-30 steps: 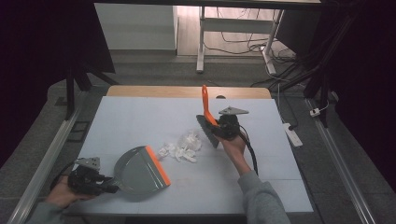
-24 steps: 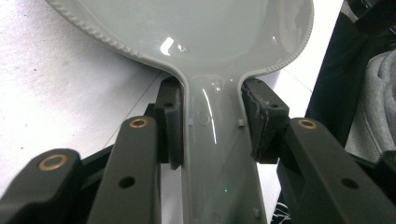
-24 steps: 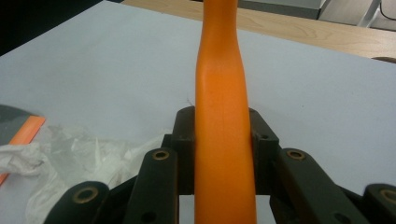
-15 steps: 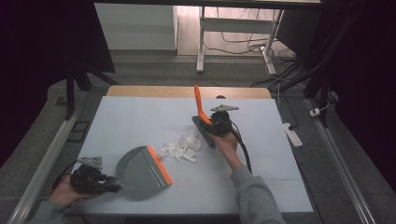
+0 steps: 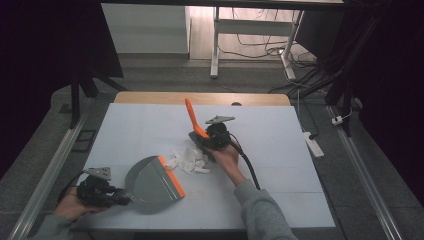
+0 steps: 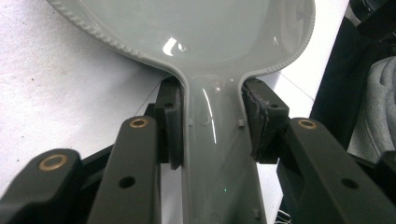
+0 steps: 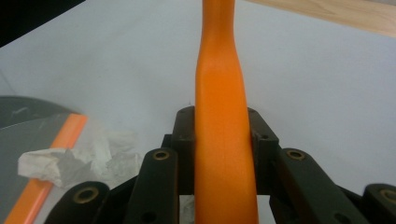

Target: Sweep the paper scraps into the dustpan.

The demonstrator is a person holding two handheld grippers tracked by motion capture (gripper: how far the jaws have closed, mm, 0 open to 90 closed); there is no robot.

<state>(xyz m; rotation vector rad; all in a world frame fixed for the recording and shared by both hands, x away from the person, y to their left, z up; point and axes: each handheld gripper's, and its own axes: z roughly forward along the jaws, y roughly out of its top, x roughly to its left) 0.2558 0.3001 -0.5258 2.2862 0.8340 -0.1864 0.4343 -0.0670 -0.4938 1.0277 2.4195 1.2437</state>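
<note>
Here, the pads [image 6: 170, 133] of the left gripper [image 6: 211, 126] are pressed against both sides of the grey handle of a dustpan [image 6: 205, 42], clamped firmly on it. The grip sits right where the handle widens into the pan, which probably keeps the pan from twisting when something is pushed into it. In the high view the left gripper [image 5: 117, 196] lies low at the near left corner of the table [image 5: 280, 135], with the person's hand behind it. The dustpan [image 5: 150, 182] rests flat on the pale table top, and its orange lip faces right, toward the litter.

The pads [image 7: 184, 140] of the right gripper [image 7: 223, 149] are clamped on the orange handle of a small brush [image 7: 219, 93], which runs up between the jaws. In the high view the right gripper [image 5: 212, 140] stands near the middle of the table, with the brush [image 5: 194, 120] tilting up and away from the person. The dark brush head points down at the table, just to the right of the litter.

A loose heap of crumpled white paper scraps [image 5: 189, 160] lies between the two tools, just beside the dustpan's orange lip. Some pieces seem to touch the lip. The arrangement suits a sweep, with the brush behind the scraps and the open pan waiting on their far side. The scraps do not look to be inside the pan yet.
</note>
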